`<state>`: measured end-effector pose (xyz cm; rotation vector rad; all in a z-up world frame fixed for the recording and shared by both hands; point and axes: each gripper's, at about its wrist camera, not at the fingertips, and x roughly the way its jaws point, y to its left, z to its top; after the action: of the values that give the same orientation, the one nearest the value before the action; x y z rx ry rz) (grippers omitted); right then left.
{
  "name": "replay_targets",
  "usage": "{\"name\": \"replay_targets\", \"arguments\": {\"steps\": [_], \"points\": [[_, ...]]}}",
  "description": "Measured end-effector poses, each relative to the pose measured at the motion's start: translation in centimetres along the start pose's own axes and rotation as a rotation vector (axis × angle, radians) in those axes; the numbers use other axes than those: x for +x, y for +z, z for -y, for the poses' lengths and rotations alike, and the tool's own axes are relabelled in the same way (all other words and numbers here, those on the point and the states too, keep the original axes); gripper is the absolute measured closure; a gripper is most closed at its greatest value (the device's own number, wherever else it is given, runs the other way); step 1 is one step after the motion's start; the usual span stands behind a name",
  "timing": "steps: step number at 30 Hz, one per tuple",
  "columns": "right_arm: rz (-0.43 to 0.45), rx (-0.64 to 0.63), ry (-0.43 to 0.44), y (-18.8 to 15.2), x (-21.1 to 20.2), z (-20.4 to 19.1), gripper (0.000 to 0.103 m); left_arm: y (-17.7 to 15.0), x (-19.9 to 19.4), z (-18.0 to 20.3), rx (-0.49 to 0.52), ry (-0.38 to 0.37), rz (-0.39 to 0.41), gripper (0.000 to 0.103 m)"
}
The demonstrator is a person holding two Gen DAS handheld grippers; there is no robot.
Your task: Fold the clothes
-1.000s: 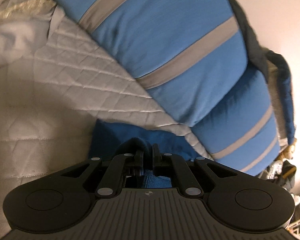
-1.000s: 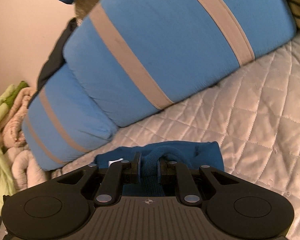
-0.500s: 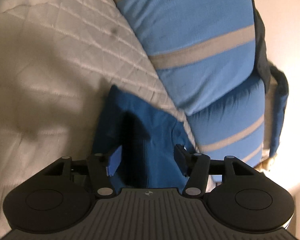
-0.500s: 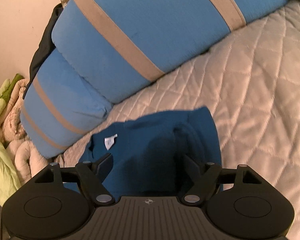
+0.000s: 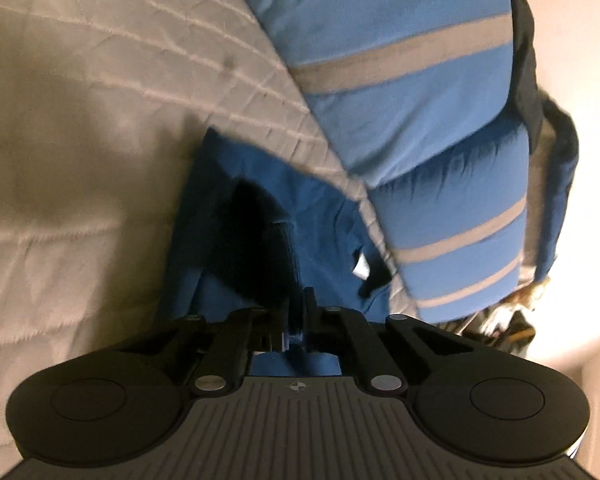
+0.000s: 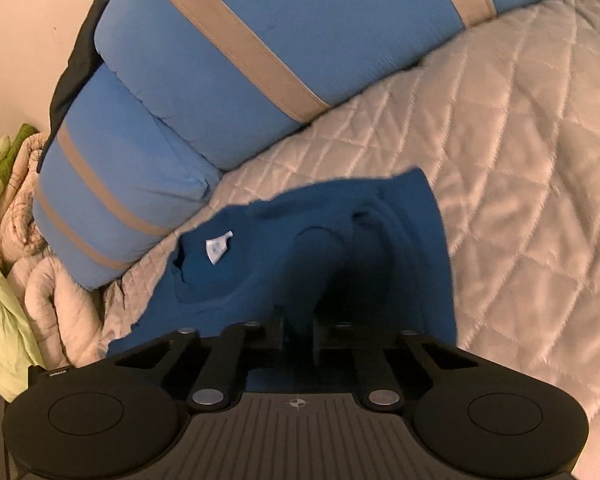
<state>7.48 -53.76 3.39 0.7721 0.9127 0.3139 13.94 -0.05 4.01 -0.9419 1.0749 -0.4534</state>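
Note:
A dark blue garment point(image 5: 284, 196) lies on the quilted bed below the blue pillows; it also shows in the right wrist view point(image 6: 340, 232), with a white label point(image 6: 216, 246) near its collar. My left gripper point(image 5: 298, 316) is shut on a ridge of the blue fabric at the garment's near edge. My right gripper point(image 6: 298, 328) is shut on a raised fold of the same garment. The fabric bunches up into each pair of jaws.
Blue pillows with grey stripes point(image 5: 400, 60) point(image 6: 260, 40) lie just behind the garment. The beige quilted bedspread point(image 5: 80, 140) point(image 6: 520, 140) stretches around it. A heap of green and cream bedding point(image 6: 8, 216) sits at the left edge, by the wall.
Both grippers were shut on the fabric, opened half a second ago over the laid-down garment, and are now shut on it again, nearer its front edge.

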Motion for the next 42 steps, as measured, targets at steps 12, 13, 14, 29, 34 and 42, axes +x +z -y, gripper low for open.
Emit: {"name": "replay_targets", "arguments": {"steps": [12,13,14,29,34,42], "points": [[0.315,-0.165,-0.059,3.3,-1.0,-3.7,0.007,3.0,-2.0,3.5,0.015,0.101,0.404,0.045],[0.305,-0.218,-0.098,2.7,-1.0,-4.1,0.005,2.3,-2.1,3.8,0.051,0.156,0.406,0.044],[0.294,-0.265,-0.138,2.0,-1.0,-4.5,0.003,1.7,-2.1,4.2,0.083,0.206,0.408,0.044],[0.221,-0.540,-0.413,-5.3,-4.6,-6.6,0.000,-9.7,-4.9,10.1,0.647,0.555,0.357,0.038],[0.240,-0.626,-0.549,-7.5,-6.0,-8.3,0.000,-13.1,-6.7,12.4,0.746,0.599,0.371,0.036],[0.240,-0.725,-0.621,-11.2,-7.9,-10.8,0.000,-18.2,-9.0,14.0,0.809,0.587,0.403,0.032]]}}
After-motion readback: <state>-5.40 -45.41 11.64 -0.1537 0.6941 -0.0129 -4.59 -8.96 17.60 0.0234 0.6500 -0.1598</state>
